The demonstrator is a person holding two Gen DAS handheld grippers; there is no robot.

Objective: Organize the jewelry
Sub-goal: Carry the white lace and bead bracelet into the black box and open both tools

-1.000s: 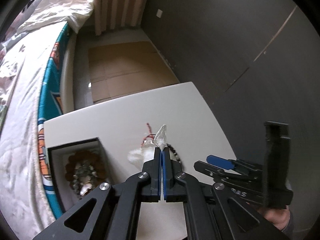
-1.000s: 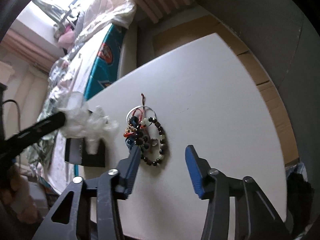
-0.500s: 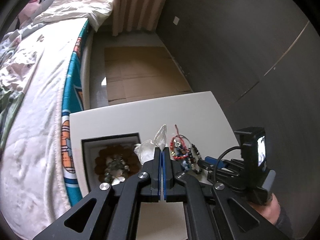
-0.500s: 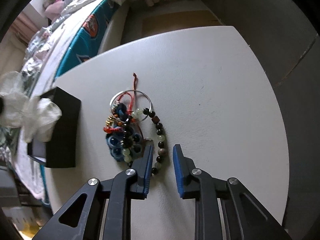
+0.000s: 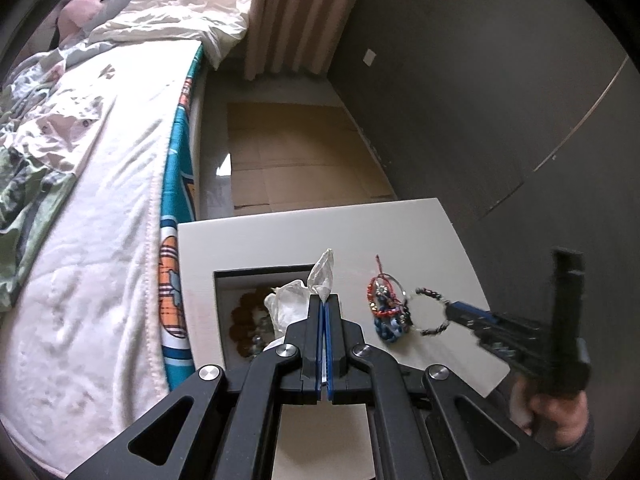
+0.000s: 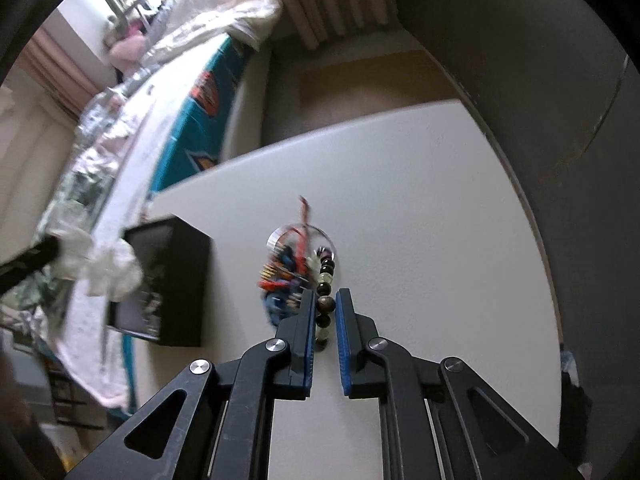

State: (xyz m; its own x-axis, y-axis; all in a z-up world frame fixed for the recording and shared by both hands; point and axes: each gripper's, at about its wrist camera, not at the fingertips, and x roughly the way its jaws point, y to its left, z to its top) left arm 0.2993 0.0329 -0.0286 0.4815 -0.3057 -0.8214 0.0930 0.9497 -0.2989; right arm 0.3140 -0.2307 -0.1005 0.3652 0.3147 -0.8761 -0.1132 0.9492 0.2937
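So you're at the pick-up step for the dark-and-pale round-beaded bracelet [image 6: 325, 298]. Your right gripper [image 6: 323, 312] has its blue-padded jaws pinched on a brown bead of it, low centre in the right wrist view. In the left wrist view it hangs as a loop [image 5: 430, 312] off the gripper tip at centre right, so it looks lifted clear of the white tabletop [image 6: 420, 220], though I can't be sure.

The rest of the tangle, a pile of red cord, blue beads and a silver ring [image 5: 386, 308], sits just left of that loop on the table. The black open jewelry box with a white lining [image 5: 256, 280] is further left, with a brown bead ring already inside.

Your left gripper [image 5: 323, 308] is clamped tight on a crumpled white tissue [image 5: 304, 296] and holds it above the box.

Next I'd carry the bracelet left over the box and only then let go. Watch for the red cord snagging along.
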